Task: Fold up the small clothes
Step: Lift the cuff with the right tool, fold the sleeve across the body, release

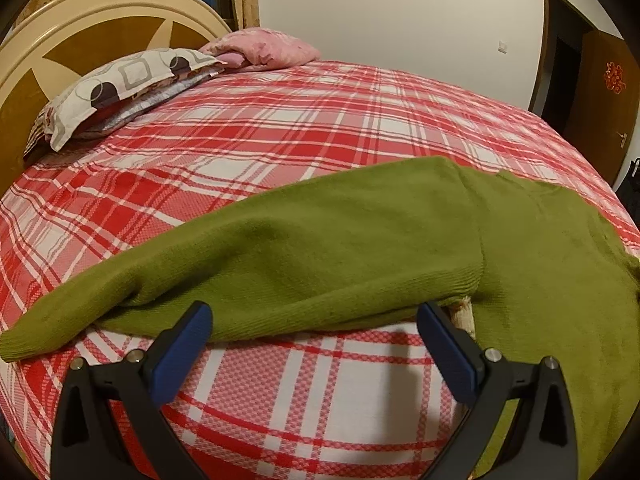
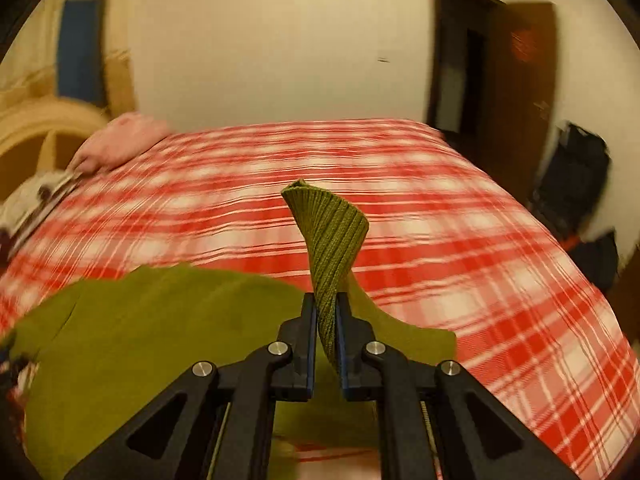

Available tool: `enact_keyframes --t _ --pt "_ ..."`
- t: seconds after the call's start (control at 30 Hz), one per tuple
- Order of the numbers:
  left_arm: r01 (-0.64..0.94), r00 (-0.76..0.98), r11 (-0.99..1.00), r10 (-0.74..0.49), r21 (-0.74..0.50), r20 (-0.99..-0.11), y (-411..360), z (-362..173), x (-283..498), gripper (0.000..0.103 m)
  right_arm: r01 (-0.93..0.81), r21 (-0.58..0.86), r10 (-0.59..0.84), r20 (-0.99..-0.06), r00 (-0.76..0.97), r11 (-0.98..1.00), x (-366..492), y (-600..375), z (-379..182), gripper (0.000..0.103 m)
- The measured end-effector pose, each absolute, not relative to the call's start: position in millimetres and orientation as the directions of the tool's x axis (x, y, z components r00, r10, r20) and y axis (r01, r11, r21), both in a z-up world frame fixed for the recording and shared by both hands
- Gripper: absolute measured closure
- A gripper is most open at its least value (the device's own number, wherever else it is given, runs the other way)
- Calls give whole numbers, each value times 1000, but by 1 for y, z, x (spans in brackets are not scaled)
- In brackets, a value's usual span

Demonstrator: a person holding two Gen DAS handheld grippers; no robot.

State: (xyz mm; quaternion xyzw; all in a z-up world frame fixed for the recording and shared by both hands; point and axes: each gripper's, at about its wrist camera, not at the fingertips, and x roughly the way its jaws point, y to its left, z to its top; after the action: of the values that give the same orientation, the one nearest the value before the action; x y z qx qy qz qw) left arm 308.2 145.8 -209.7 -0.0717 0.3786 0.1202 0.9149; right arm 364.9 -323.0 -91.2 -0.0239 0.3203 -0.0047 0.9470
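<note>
A green knit sweater [image 1: 340, 248] lies on the red and white plaid bed cover [image 1: 280, 132]. One sleeve stretches left to its cuff [image 1: 24, 340]. My left gripper [image 1: 316, 312] hovers open just in front of the sweater's near edge, nothing between its blue pads [image 1: 188, 344]. In the right wrist view my right gripper [image 2: 326, 308] is shut on the ribbed cuff [image 2: 328, 232] of the other sleeve, which stands up twisted above the jaws. The sweater body [image 2: 140, 340] spreads below and to the left of it. That view is blurred by motion.
A patterned pillow [image 1: 120, 84] and a pink pillow [image 1: 264, 48] lie by the cream headboard [image 1: 80, 28] at the far left. A brown door [image 1: 600, 96] stands open at the right. Dark bags [image 2: 572, 184] sit on the floor beside the bed.
</note>
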Motion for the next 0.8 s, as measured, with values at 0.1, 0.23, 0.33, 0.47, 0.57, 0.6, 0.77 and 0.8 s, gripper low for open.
enact_keyframes --t 0.1,0.23,0.33,0.47,0.57,0.6,0.77,0.8 --pt "-271 689 961 158 -50 -707 147 -210 308 0 -81 -75 17 -623 782 994 367 -289 -103 95" --pt "-268 694 961 146 -64 -705 148 -211 306 0 -157 -103 54 -647 760 982 368 -251 -123 95" --pt "-265 695 962 141 -68 -705 148 -210 306 0 -198 -93 85 -675 733 976 369 -230 -142 95" --pt "-270 711 959 140 -84 -689 150 -204 301 0 -249 15 182 -726 663 968 372 -221 -164 93" --pt "-272 710 958 134 -94 -691 150 -193 295 0 -282 120 274 -744 610 952 359 -229 -171 60" --pt "-262 722 961 132 -92 -680 147 -186 291 0 -288 134 290 -737 610 948 352 -231 -171 50" --pt "-113 752 992 44 -63 -658 96 -154 293 0 -265 156 296 -703 647 952 308 -269 -166 49" --pt "-63 752 997 11 -54 -659 77 -149 298 0 -245 154 281 -692 665 957 301 -279 -165 49"
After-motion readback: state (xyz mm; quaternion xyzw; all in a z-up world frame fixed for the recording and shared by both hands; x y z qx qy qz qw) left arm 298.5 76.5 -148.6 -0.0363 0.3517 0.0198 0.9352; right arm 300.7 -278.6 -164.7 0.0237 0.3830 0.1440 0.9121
